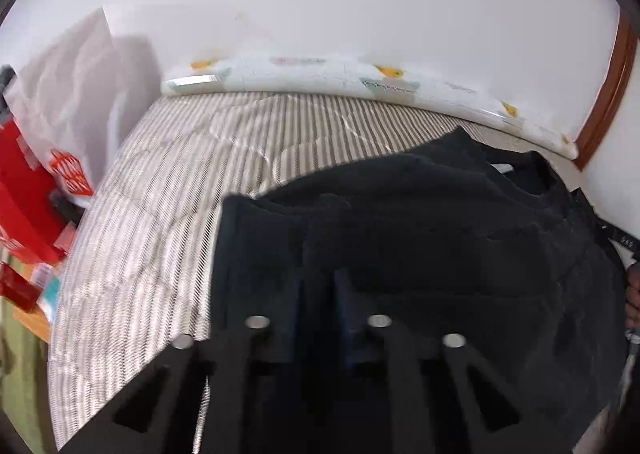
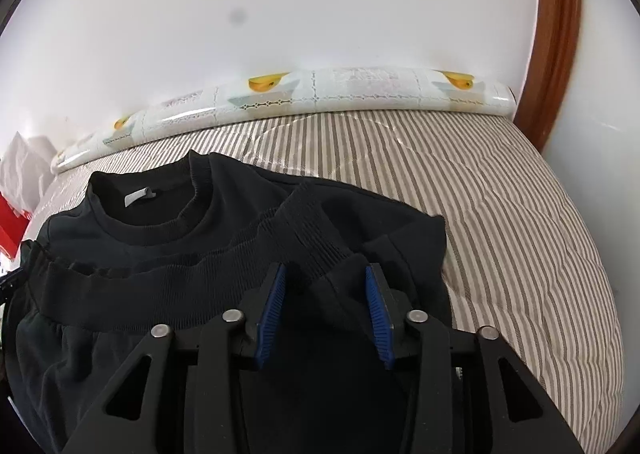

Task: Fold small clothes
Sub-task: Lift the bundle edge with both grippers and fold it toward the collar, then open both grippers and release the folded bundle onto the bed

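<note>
A black sweatshirt (image 2: 224,238) lies on the striped bed cover (image 2: 500,214), collar toward the wall, its ribbed hem folded up below the neckline. It also shows in the left wrist view (image 1: 440,222). My right gripper (image 2: 326,278) is open over the garment's right part, its blue pads (image 2: 376,306) on either side of a ribbed cuff (image 2: 312,230). My left gripper (image 1: 318,282) sits low over the garment's left edge. Its fingers stand a narrow gap apart, dark and hard to read against the cloth.
A rolled patterned mat (image 2: 320,94) lies along the white wall at the far edge of the bed. Red boxes (image 1: 24,194) and a white bag (image 1: 76,94) stand left of the bed. A brown wooden frame (image 2: 556,34) rises at the right.
</note>
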Action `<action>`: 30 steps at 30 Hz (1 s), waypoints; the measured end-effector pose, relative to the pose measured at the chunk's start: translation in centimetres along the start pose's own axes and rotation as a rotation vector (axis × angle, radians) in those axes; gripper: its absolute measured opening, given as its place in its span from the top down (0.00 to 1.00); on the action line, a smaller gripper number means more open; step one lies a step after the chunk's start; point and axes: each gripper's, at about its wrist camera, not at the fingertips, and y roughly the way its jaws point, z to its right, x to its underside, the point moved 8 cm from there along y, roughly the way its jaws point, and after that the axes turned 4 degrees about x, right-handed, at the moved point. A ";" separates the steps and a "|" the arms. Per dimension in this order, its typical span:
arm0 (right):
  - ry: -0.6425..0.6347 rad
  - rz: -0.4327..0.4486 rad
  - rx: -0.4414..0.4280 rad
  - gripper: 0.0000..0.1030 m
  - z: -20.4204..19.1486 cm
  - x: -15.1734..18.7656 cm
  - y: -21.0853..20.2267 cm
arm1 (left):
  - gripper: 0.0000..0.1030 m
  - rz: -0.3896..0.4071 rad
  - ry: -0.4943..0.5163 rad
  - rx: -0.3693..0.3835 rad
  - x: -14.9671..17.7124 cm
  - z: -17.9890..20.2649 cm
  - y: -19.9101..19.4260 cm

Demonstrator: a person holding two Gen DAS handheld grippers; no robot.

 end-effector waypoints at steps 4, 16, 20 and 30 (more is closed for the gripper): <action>0.019 0.070 -0.042 0.87 0.5 -1.0 -1.3 | 0.91 0.099 -0.042 0.009 -1.6 0.0 -1.7; 0.100 0.022 0.023 0.82 3.9 -0.5 0.6 | 0.85 0.037 -0.056 -0.033 -1.2 0.1 1.5; 0.096 0.021 0.030 0.75 3.9 -0.2 -0.4 | 0.79 0.006 -0.049 -0.051 -0.6 0.0 1.0; 0.025 0.066 0.044 0.61 -0.4 2.0 -6.8 | 0.73 -0.013 -0.099 -0.034 3.8 -1.5 -4.0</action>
